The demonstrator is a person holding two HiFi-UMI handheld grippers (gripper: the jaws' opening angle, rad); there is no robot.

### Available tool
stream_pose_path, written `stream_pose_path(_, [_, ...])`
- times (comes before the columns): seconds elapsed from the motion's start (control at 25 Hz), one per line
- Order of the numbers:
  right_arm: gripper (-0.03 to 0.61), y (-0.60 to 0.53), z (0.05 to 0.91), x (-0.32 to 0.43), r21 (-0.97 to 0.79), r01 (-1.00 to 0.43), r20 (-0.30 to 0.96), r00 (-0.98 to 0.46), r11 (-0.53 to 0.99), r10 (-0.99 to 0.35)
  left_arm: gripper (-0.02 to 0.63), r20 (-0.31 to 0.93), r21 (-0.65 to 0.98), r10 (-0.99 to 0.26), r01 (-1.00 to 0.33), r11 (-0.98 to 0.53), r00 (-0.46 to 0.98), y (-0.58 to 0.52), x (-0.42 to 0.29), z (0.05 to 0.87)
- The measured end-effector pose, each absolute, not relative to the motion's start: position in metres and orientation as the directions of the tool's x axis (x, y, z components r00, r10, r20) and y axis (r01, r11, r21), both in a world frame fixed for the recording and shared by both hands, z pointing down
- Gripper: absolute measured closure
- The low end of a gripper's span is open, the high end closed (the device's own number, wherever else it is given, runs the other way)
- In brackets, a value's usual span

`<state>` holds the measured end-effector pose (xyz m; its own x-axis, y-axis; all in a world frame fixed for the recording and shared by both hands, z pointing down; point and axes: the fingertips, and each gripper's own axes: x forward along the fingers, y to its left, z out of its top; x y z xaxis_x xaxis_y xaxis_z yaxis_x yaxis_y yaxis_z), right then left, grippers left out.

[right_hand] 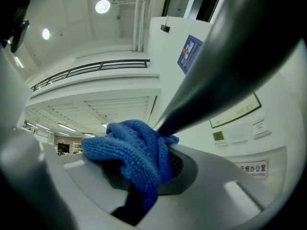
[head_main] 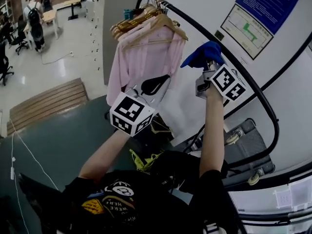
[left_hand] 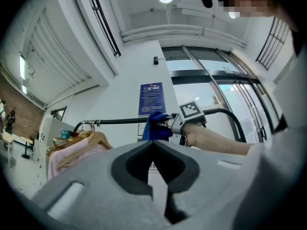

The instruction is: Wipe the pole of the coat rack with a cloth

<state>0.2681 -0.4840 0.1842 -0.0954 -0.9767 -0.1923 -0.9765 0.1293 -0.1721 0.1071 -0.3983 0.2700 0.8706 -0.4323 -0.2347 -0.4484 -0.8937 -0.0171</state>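
The coat rack's black pole (head_main: 234, 57) runs from the hangers at upper centre down to the right, then bends downward. My right gripper (head_main: 208, 66) is shut on a blue cloth (head_main: 204, 53), which is pressed against the pole. In the right gripper view the blue cloth (right_hand: 132, 155) bunches between the jaws and the dark pole (right_hand: 216, 61) passes right over it. My left gripper (head_main: 155, 85) hangs lower left, below the pole, shut with nothing in it. From the left gripper view, the cloth (left_hand: 154, 126) sits on the horizontal pole (left_hand: 120, 121).
A pink garment (head_main: 141, 62) hangs on wooden hangers (head_main: 141, 21) at the pole's far end. A grey suitcase (head_main: 246, 150) lies under the rack. White wall with a blue notice (head_main: 273, 1) stands behind. Grey floor mat (head_main: 53, 140) lies at the left.
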Motion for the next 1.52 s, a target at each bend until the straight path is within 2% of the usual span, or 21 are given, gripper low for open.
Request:
stream_pose_path(0.24, [0.517, -0.557, 0.183, 0.228, -0.156, -0.973, -0.152, -0.149, 0.172, -0.977, 0.615, -0.242, -0.029, -0.516, -0.537, -0.843, 0.822, -0.416, 0.062, 0.264])
stream_pose_path(0.48, [0.517, -0.544, 0.174, 0.224, -0.169, -0.965, -0.181, -0.171, 0.202, -0.968, 0.617, -0.218, -0.017, -0.491, -0.506, -0.862, 0.844, -0.406, 0.065, 0.267])
stream_pose_path(0.76, [0.518, -0.451, 0.165, 0.239, -0.169, -0.967, -0.213, -0.152, 0.190, -0.965, 0.615, -0.218, -0.054, -0.293, -0.312, -0.949, 0.931, -0.356, 0.121, 0.260])
stream_pose_path(1.04, [0.517, -0.341, 0.184, 0.311, -0.216, -0.976, -0.197, 0.078, -0.034, -0.977, 0.615, -0.199, -0.038, -0.028, -0.036, -0.999, 0.980, -0.287, 0.203, 0.270])
stream_pose_path(1.32, [0.517, -0.230, 0.181, 0.362, -0.197, -0.951, -0.242, 0.284, -0.240, -0.928, 0.615, -0.203, -0.032, 0.130, 0.126, -0.992, 0.971, -0.227, 0.257, 0.268])
stream_pose_path(1.52, [0.517, -0.202, 0.179, 0.380, -0.194, -0.939, -0.267, 0.328, -0.283, -0.906, 0.615, -0.195, -0.061, 0.175, 0.166, -0.984, 0.965, -0.203, 0.269, 0.267])
